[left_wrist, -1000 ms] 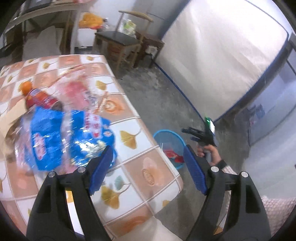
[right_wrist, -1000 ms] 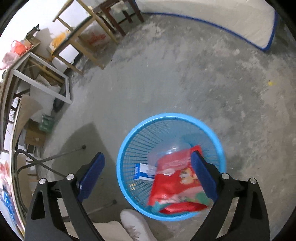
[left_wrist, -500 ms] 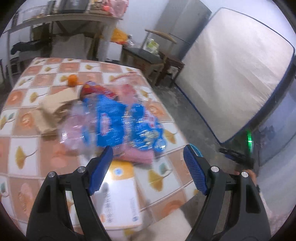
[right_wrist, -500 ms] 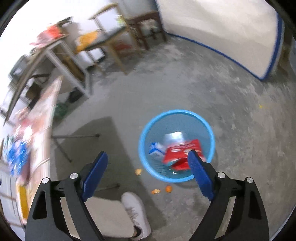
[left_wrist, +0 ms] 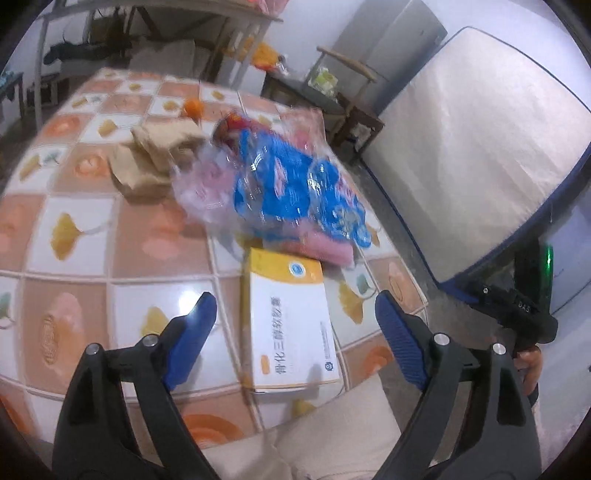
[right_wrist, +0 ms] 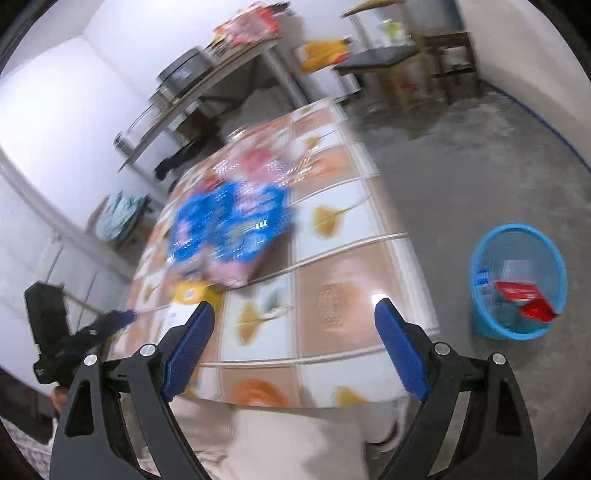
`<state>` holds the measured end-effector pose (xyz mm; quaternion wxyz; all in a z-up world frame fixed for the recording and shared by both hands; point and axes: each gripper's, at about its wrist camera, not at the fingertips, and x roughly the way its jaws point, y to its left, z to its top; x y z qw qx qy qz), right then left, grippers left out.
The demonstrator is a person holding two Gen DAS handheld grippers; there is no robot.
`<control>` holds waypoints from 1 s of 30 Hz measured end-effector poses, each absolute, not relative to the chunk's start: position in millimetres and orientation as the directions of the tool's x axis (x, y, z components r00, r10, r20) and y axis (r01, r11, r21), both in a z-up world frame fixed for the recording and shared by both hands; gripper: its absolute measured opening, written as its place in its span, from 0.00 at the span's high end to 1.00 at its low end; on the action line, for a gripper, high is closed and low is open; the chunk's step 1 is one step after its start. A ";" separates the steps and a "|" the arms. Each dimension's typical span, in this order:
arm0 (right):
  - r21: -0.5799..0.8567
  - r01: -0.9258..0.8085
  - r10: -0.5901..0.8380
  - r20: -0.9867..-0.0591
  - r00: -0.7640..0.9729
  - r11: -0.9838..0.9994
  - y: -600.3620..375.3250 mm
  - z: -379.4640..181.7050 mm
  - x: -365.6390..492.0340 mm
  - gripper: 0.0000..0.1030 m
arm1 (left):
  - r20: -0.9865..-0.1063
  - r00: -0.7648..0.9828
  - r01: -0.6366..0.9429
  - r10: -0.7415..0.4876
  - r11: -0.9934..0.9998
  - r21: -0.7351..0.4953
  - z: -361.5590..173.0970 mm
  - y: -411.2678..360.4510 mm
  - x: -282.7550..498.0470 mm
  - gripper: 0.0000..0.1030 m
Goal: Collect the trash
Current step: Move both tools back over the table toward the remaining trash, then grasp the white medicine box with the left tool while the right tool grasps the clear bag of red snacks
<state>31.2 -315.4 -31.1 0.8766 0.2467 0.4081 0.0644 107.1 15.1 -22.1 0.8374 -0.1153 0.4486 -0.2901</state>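
Note:
A white and yellow box (left_wrist: 290, 321) lies at the near edge of the tiled table (left_wrist: 74, 236), and shows partly in the right wrist view (right_wrist: 188, 295). Behind it is a pile of blue and clear plastic wrappers (left_wrist: 291, 188) over a pink pack (left_wrist: 325, 249), blurred in the right wrist view (right_wrist: 229, 225). Crumpled brown paper (left_wrist: 155, 162) and a small orange thing (left_wrist: 194, 107) lie further back. My left gripper (left_wrist: 295, 325) is open and empty above the box. My right gripper (right_wrist: 295, 343) is open and empty over the table's corner. A blue basket (right_wrist: 517, 280) on the floor holds a red packet (right_wrist: 526, 299).
A mattress (left_wrist: 472, 147) leans on the wall to the right. A wooden chair (left_wrist: 332, 92) and a metal shelf (left_wrist: 147, 29) stand behind the table. The concrete floor (right_wrist: 461, 177) lies between table and basket. My legs (right_wrist: 288, 443) are at the table's near edge.
My right gripper has swung from over the basket to the table. My left gripper has drawn back toward the near edge, and the box has come between its fingers.

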 end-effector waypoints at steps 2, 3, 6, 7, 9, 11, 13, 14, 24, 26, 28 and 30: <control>0.492 0.077 0.337 -0.693 0.637 0.867 -294.4 -33.6 42.6 0.17 | -0.708 0.403 0.375 -0.580 0.810 -0.451 -31.0 5.4 112.4 0.15; 0.488 0.073 0.343 -0.705 0.621 0.870 -281.5 -35.6 50.2 0.17 | -0.716 0.392 0.375 -0.577 0.811 -0.449 -34.5 1.7 113.7 0.14; 0.447 0.064 0.320 -0.727 0.608 0.892 -256.6 -35.7 59.1 0.17 | -0.756 0.360 0.376 -0.546 0.827 -0.418 -46.1 -14.4 121.1 0.14; 0.430 0.060 0.308 -0.730 0.610 0.901 -250.0 -34.4 61.0 0.17 | -0.777 0.348 0.380 -0.524 0.837 -0.394 -50.5 -22.0 123.8 0.14; 0.414 0.053 0.301 -0.737 0.606 0.909 -243.1 -34.3 64.7 0.17 | -0.802 0.346 0.391 -0.486 0.852 -0.348 -55.8 -32.6 126.3 0.14; 0.405 0.050 0.297 -0.743 0.600 0.913 -241.5 -35.3 66.6 0.17 | -0.822 0.345 0.400 -0.453 0.863 -0.308 -60.6 -41.2 128.4 0.14; 0.386 0.050 0.283 -0.754 0.592 0.921 -239.3 -34.8 68.7 0.17 | -0.835 0.360 0.410 -0.417 0.874 -0.259 -63.8 -49.6 128.8 0.14; 0.375 0.050 0.275 -0.759 0.591 0.926 -238.8 -34.1 68.3 0.17 | -0.836 0.372 0.418 -0.404 0.877 -0.237 -64.2 -52.3 128.5 0.14; 0.355 0.071 0.250 -0.775 0.580 0.932 -242.1 -35.4 74.9 0.17 | -0.855 0.389 0.428 -0.343 0.889 -0.162 -68.7 -50.3 121.7 0.32; 0.353 0.072 0.250 -0.777 0.578 0.933 -241.7 -36.8 76.6 0.17 | -0.856 0.385 0.424 -0.346 0.890 -0.170 -68.9 -45.7 122.3 0.33; 0.352 0.069 0.251 -0.779 0.574 0.933 -241.1 -37.7 78.7 0.17 | -0.856 0.381 0.422 -0.350 0.890 -0.176 -69.1 -40.3 121.8 0.34; 0.350 0.066 0.252 -0.780 0.573 0.935 -239.4 -37.8 80.8 0.17 | -0.855 0.379 0.420 -0.353 0.889 -0.181 -69.4 -34.1 117.8 0.34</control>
